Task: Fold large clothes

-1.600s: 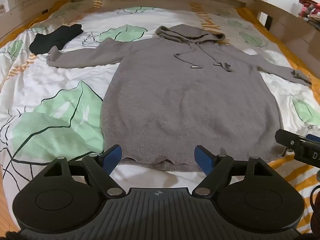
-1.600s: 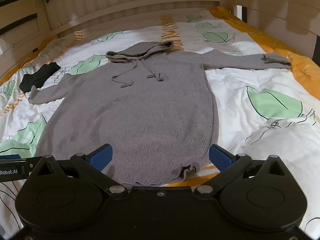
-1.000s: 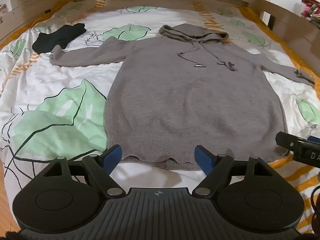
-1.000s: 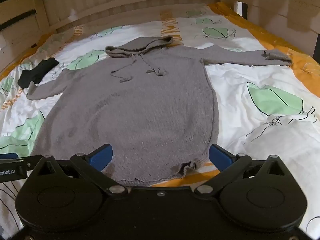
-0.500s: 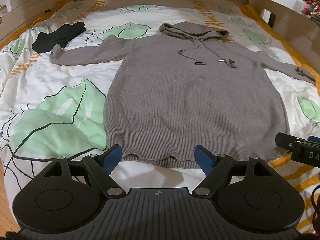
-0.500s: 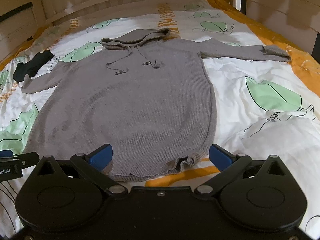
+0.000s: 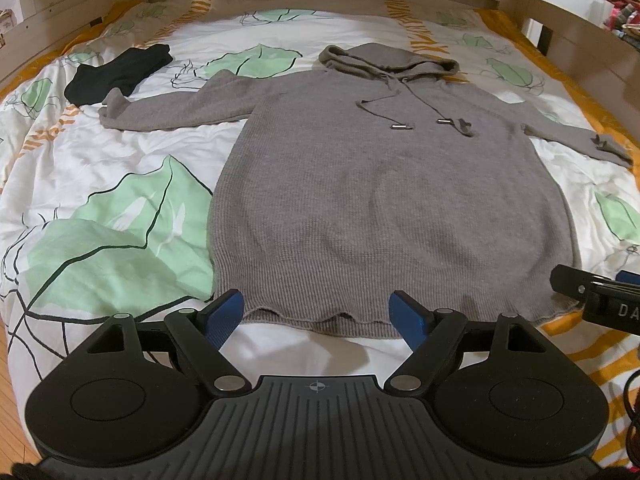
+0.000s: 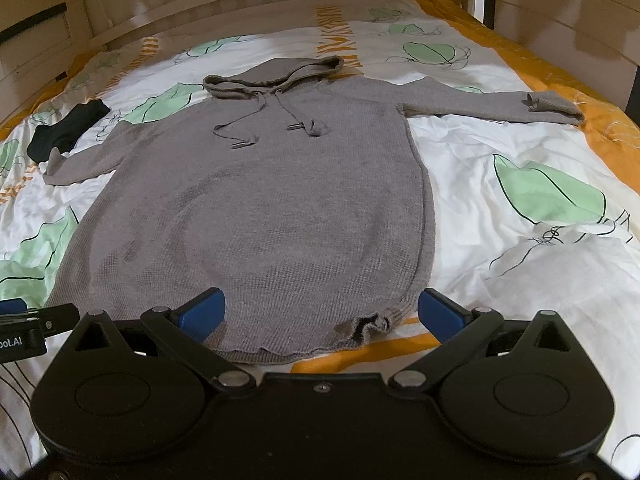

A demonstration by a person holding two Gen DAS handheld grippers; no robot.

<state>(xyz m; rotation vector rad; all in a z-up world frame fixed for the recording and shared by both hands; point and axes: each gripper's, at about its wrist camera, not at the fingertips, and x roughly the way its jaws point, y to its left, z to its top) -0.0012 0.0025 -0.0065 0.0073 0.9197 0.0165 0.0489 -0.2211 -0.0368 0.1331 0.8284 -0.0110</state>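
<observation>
Lay spread flat, face up, on the bed [image 7: 120, 184]: a grey hooded sweater [image 7: 384, 192], hood at 12 o'clock, hem at 6 o'clock, both sleeves [image 7: 176, 108] stretched out toward 9 and 3 o'clock. Hovered just short of the hem, both tools: left gripper [image 7: 316, 314] with jaws wide apart and nothing between them, right gripper [image 8: 320, 314] likewise gaping and empty. Judged as the very start, no fold yet made. Best begun with a sleeve: pinched near the cuff [image 8: 552, 106], lifted only slightly, carried across the chest and laid straight. Worth watching: the drawstrings [image 7: 416, 116] lying loose on the chest, easily trapped askew, and the rumpled hem corner [image 8: 364, 326] at 5 o'clock, better smoothed first. Knit probably heavy and stretchy, so slow pulls advised. Well clear at 10 o'clock, a dark garment [image 7: 116, 74].
</observation>
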